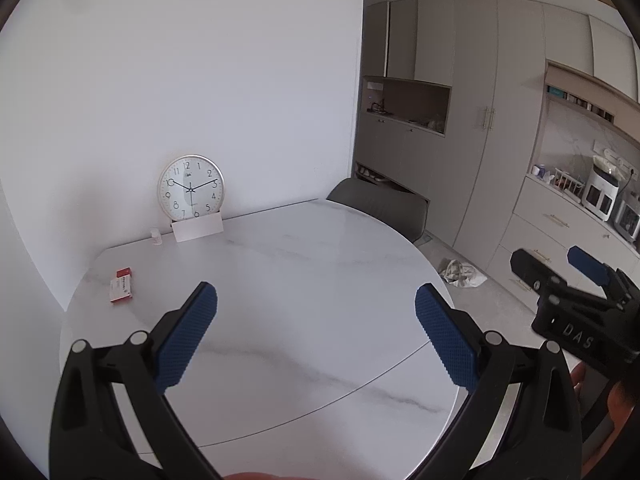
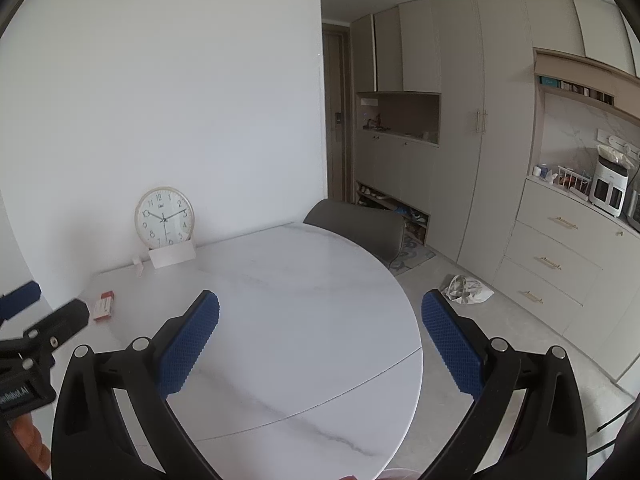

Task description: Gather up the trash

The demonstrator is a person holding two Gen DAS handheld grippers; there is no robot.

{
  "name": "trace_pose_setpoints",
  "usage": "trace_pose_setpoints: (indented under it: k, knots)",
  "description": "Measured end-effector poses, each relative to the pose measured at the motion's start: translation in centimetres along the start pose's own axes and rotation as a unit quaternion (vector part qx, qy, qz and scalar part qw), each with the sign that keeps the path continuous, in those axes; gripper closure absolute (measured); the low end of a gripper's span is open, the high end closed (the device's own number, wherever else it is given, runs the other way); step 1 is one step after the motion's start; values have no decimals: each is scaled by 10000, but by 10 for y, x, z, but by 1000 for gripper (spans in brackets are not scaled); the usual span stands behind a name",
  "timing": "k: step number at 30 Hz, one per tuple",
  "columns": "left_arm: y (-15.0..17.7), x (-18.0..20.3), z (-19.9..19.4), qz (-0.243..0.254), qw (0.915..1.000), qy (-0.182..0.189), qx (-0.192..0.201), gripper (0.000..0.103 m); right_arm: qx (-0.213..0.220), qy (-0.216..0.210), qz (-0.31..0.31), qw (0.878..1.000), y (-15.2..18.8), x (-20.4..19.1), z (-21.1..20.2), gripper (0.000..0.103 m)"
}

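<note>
A small red and white box (image 1: 122, 289) (image 2: 104, 305) lies near the left edge of the round white marble table (image 1: 304, 272) (image 2: 296, 280). A crumpled plastic bag (image 1: 462, 273) (image 2: 467, 289) lies on the floor to the right of the table. My left gripper (image 1: 316, 336) hovers open above the table's near half, nothing between its blue pads. My right gripper (image 2: 320, 340) also stands open and empty, over the table's right edge. Each gripper shows at the side of the other's view: the right gripper (image 1: 560, 268) and the left gripper (image 2: 44, 304).
A round wall clock (image 1: 190, 187) leans against the white wall at the table's back, with a white card (image 1: 197, 229) and a tiny bottle (image 1: 156, 236) before it. A grey chair (image 1: 380, 204) stands behind the table. Cabinets and a counter with appliances (image 2: 608, 192) line the right.
</note>
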State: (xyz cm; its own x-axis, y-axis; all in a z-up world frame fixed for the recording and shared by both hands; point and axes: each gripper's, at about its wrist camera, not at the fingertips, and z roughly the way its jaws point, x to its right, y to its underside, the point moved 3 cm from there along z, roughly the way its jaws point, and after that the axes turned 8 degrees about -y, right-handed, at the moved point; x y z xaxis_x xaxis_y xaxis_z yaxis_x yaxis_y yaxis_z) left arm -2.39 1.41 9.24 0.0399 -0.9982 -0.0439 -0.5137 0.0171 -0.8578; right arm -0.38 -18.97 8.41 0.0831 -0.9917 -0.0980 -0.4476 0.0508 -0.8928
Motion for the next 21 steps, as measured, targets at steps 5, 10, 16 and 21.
trace_pose_setpoints:
  k: [5,10,16,21]
  knots:
    - [0,1,2,18,10000,-41,-13,8,-11,-52,-38,10000,0,-4,2,3]
    - [-2,1,7,28,10000,-66,-39,8,50,-108,20,9999,-1,-3,1,3]
    - [-2,1,12,45,9999,-71,-98,8,13,-80,100,9999,-1,2,4,3]
    - [-1,3,15,54,9999,-67,-140,8,-37,-68,110,9999,0,2,7,3]
